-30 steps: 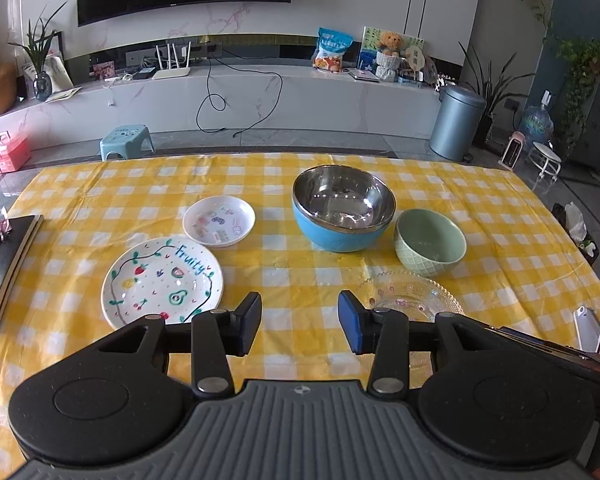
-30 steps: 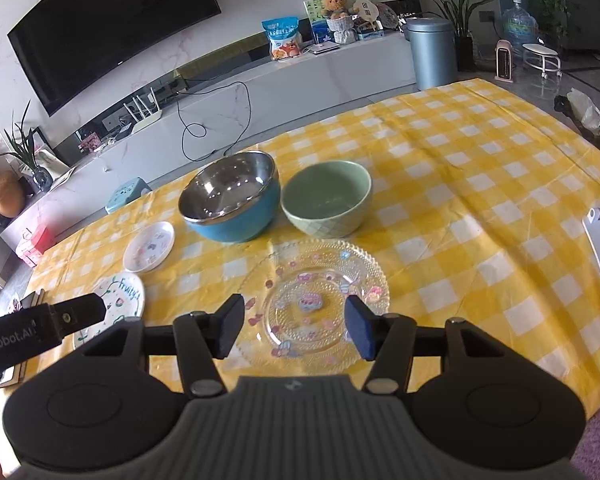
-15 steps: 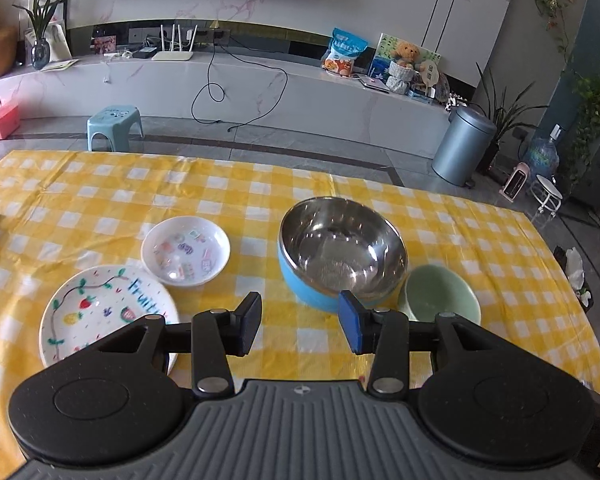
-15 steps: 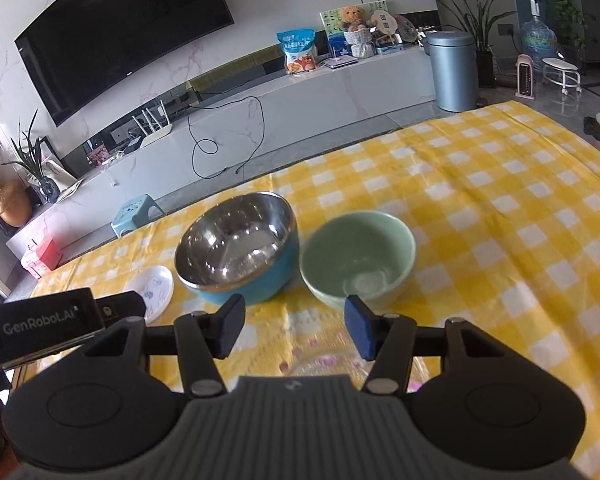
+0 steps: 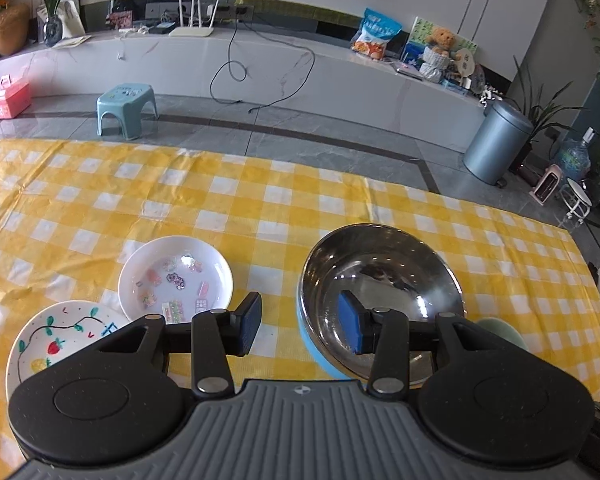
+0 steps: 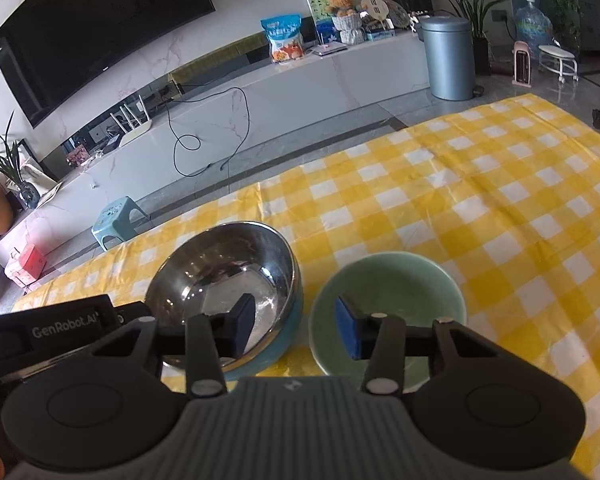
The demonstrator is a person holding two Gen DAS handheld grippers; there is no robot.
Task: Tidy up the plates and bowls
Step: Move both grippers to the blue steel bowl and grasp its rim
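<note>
On the table (image 5: 300,200), covered with a yellow checked cloth, a steel bowl (image 5: 380,280) is seen at the lower right of the left view, with a small white plate (image 5: 176,276) and a painted plate (image 5: 60,340) at the lower left. The left tongs (image 5: 298,324) are held open astride the steel bowl's near rim, gripping nothing. In the right view, the right tongs (image 6: 296,326) are spread open, empty, between the steel bowl and a green bowl (image 6: 388,292) just beside it.

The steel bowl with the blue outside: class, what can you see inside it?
The steel bowl holds nothing, only reflections on its bright inside. The right gripper, open, covers part of its near side, and the tablecloth beneath is hidden.
</note>
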